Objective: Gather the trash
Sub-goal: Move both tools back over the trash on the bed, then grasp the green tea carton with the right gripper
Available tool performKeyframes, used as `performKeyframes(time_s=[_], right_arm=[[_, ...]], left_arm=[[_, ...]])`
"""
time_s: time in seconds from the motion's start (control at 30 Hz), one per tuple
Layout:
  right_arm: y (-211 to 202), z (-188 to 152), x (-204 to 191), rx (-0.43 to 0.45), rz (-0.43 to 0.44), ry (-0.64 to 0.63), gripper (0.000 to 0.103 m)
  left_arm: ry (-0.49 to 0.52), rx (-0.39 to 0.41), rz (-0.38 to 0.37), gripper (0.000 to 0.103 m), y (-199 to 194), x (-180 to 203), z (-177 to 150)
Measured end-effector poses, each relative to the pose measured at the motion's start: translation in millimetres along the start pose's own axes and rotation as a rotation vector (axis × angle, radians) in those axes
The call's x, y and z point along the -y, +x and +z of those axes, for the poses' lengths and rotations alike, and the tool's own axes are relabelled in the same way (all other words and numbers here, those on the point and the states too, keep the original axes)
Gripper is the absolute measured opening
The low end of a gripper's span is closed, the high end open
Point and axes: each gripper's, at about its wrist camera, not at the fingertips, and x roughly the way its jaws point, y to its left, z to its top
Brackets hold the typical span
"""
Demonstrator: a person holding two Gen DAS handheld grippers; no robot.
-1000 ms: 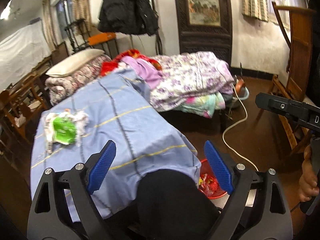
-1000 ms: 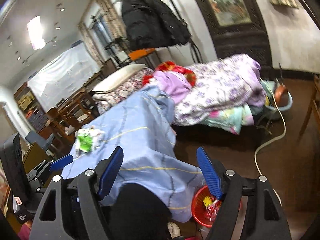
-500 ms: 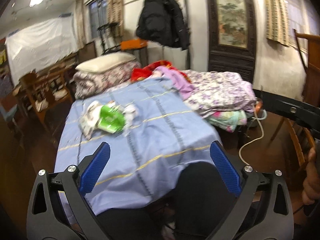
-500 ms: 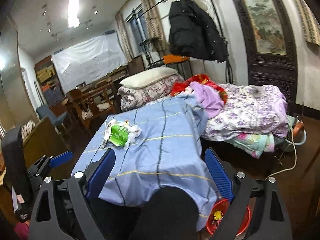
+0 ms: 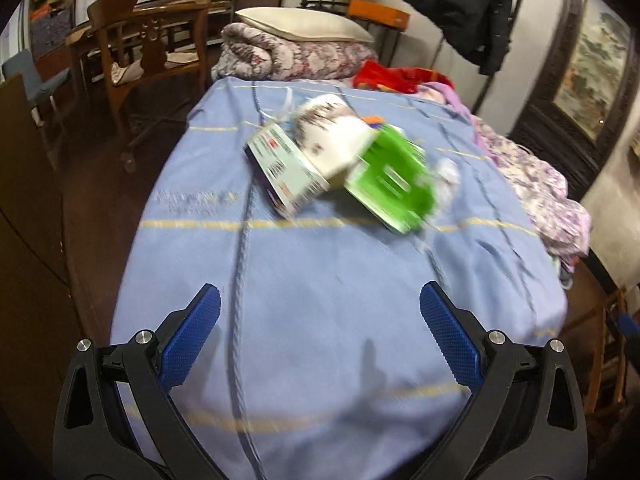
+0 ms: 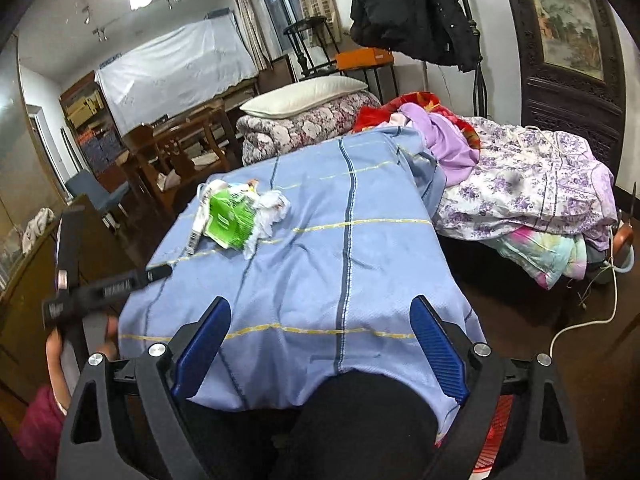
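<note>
A heap of trash lies on the blue cloth point(image 5: 320, 300) that covers the table. It holds a green packet point(image 5: 394, 182), a pale carton point(image 5: 284, 170) and crumpled white paper point(image 5: 332, 136). The heap also shows in the right wrist view, with the green packet point(image 6: 230, 220) and the white paper point(image 6: 270, 210). My left gripper point(image 5: 320, 338) is open and empty over the cloth, short of the heap. My right gripper point(image 6: 320, 340) is open and empty near the table's front edge. A red bin point(image 6: 494, 436) shows low at the right, partly hidden by the right gripper.
Folded floral bedding point(image 6: 532, 184) is piled right of the table. A quilt roll with a pillow point(image 5: 296, 40) lies behind it. Wooden chairs point(image 5: 132, 44) stand at the left. A white cable point(image 6: 580, 320) runs over the floor. A black coat point(image 6: 408, 8) hangs at the back.
My left gripper has moved forward over the table, so the trash heap looks much closer and blurred. My right gripper has shifted a little. Both stay open.
</note>
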Motion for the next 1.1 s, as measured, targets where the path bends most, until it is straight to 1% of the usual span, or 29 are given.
performKeyframes(time_s=[0.17,0.27,0.43,0.53,0.6,0.67,0.7,0.73,0.77,0.8,0.87,0.97,1.03,1.1], right_arm=[[22.9,5.4,11.7,-0.042,0.007,0.036,0.089],[35.0,8.7,18.8,-0.054,0.006,0.053,0.089],[50.3,9.3,23.4,-0.083,-0.008,0.067,0.089],[57.1,13.8,24.6,-0.090,-0.012,0.072,0.089],[61.8,17.6,22.3,-0.092,-0.004,0.071,0.089],[68.9,24.4,13.8,-0.095,0.012,0.051,0.089],[74.0,29.0,6.7,-0.096,0.022,0.033,0.089],[79.9,33.5,-1.0,-0.099,0.035,0.017,0.089],[84.5,37.5,-6.7,-0.101,0.047,0.006,0.089],[90.2,41.5,-13.8,-0.103,0.064,-0.005,0.089],[106.8,51.9,-32.5,-0.107,0.106,-0.035,0.089],[134.7,63.7,-57.5,-0.125,0.141,-0.064,0.089],[151.6,71.9,-74.2,-0.141,0.203,-0.065,0.087],[162.5,79.6,-91.3,-0.141,0.219,-0.098,0.081]], left_arm=[[-0.024,-0.018,0.040,0.096,33.7,-19.2,30.6],[-0.049,-0.034,0.036,0.096,50.0,-28.9,46.4],[-0.080,-0.022,0.024,0.096,71.0,-40.8,75.3],[-0.072,-0.029,0.060,0.096,83.3,-44.0,79.5],[-0.066,-0.039,0.080,0.096,90.0,-48.0,74.9],[-0.073,-0.067,0.104,0.096,99.0,-56.3,67.3],[-0.093,-0.069,0.082,0.096,98.2,-60.9,66.6],[-0.104,-0.051,0.063,0.096,94.9,-63.6,67.6],[-0.118,-0.042,0.057,0.096,92.8,-67.3,67.0],[-0.135,-0.052,0.055,0.096,94.6,-70.5,65.4],[-0.133,-0.043,0.056,0.096,92.7,-68.1,63.6],[-0.093,-0.049,0.095,0.096,93.0,-57.9,59.1],[-0.081,-0.048,0.092,0.096,91.6,-56.0,57.2],[-0.092,-0.042,0.078,0.096,91.0,-59.1,57.0]])
